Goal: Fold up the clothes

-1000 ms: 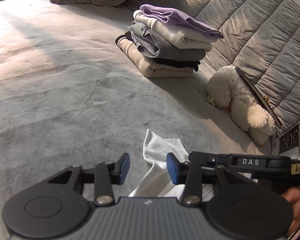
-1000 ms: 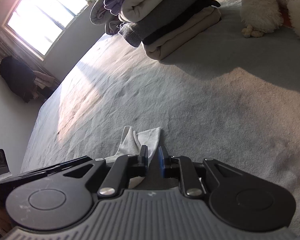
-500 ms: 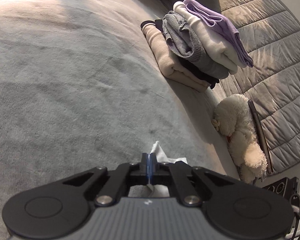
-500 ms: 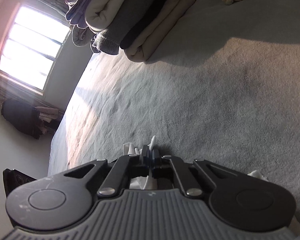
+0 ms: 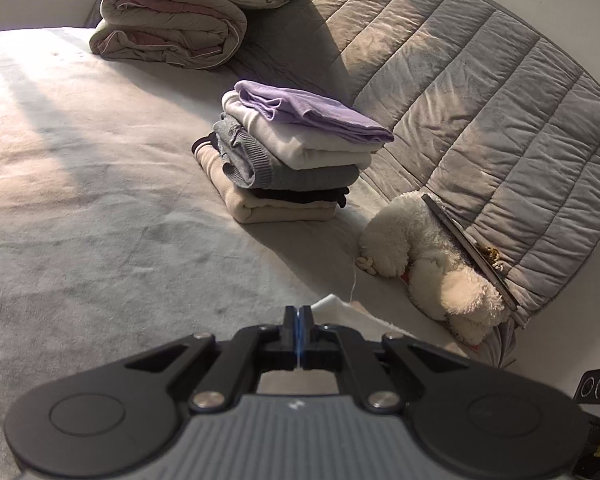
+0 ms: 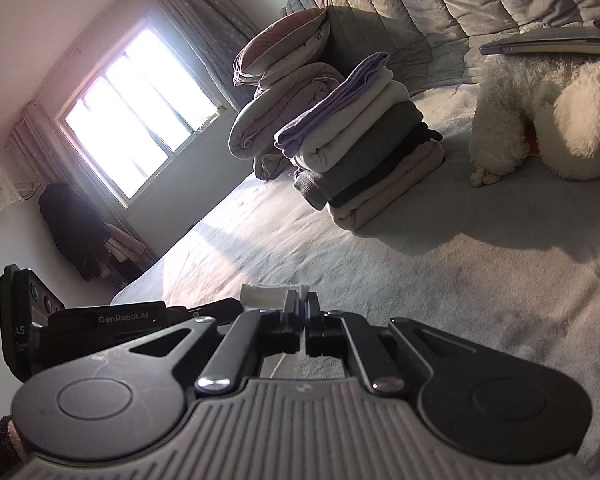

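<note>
A white garment [image 5: 346,312] shows just past my left gripper [image 5: 298,314], whose fingers are shut on its edge; most of the cloth hangs hidden below the gripper body. In the right wrist view the same white garment [image 6: 266,295] peeks out beside my right gripper [image 6: 302,304], which is also shut on it. The left gripper's body [image 6: 112,320] sits close at the right gripper's left side. Farther back on the grey bed [image 5: 100,220] stands a stack of folded clothes [image 5: 292,160] with a purple piece on top.
A white plush toy [image 5: 428,256] lies to the right of the stack, against a quilted grey headboard [image 5: 480,120], with a flat dark slat [image 5: 468,248] on it. A rolled duvet and pillow [image 5: 172,28] sit at the bed's far corner. A window [image 6: 140,112] is at the left.
One second ago the left gripper was open over the white garment; it has shut on it. Both grippers have since lifted and tilted up, carrying the cloth off the bed.
</note>
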Available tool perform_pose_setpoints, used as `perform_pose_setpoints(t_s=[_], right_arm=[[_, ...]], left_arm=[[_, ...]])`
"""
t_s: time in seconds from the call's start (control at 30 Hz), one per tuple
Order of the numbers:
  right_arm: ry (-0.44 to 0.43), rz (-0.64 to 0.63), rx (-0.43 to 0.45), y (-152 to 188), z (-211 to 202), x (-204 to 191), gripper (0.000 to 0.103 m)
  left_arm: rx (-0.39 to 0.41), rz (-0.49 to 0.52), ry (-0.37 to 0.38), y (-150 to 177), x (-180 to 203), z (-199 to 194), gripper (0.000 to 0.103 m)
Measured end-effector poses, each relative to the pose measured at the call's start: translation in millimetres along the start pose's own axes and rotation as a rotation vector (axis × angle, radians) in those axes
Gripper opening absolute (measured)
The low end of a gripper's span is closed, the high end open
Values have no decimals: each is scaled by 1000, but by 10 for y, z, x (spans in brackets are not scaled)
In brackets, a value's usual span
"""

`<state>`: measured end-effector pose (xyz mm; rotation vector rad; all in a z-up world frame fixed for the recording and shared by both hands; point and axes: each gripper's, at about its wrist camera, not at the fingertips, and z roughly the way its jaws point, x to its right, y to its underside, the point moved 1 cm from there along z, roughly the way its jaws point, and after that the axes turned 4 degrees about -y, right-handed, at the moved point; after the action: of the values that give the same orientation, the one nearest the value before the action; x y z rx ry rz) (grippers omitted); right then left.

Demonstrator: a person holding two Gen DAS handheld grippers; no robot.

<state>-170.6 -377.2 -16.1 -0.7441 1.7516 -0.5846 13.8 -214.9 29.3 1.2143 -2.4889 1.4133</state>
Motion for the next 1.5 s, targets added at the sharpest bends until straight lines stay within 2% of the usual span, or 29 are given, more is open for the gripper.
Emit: perform_pose_setpoints(t_s=[0.2, 0.3, 0.37, 0.43, 0.47, 0.53, 0.73, 0.97, 1.2, 1.4, 1.43, 1.47, 1.5], right_arm=[[38, -7, 25, -48, -276, 17, 1], [4, 8, 12, -72, -327, 164, 2], [-50, 37, -20, -68, -318, 292, 16], [-106, 53, -60, -51, -265, 376, 19], [-141, 67, -75, -40, -231, 400, 37], [-215, 93, -74, -17, -185, 417, 61], [-424, 73, -92, 6, -140, 240, 70], [-532, -3, -112, 73, -121, -17, 70], [-621, -8, -90, 47, -109, -196, 70], [-681, -1, -53, -10, -110, -346, 70], [-691, 0, -47, -19, -110, -371, 64], [-695, 4, -44, -30, -110, -374, 40], [-687, 9, -42, -40, -119, -359, 22]], left_arm=[[-2, 104, -39, 0, 338, -105, 0], [7, 128, -33, 29, 467, -140, 0], [18, 149, -22, 38, 555, -209, 0], [36, 187, -14, 42, 660, -332, 0], [44, 202, -9, 43, 701, -390, 0], [67, 233, 8, 38, 768, -548, 0], [141, 299, 35, -43, 860, -1060, 0], [186, 338, 35, -70, 899, -1480, 0], [217, 326, 57, -25, 875, -1808, 0], [216, 302, 44, -31, 835, -1699, 0], [215, 297, 42, -34, 828, -1668, 0], [214, 293, 40, -37, 822, -1636, 0], [213, 288, 38, -39, 816, -1605, 0]])
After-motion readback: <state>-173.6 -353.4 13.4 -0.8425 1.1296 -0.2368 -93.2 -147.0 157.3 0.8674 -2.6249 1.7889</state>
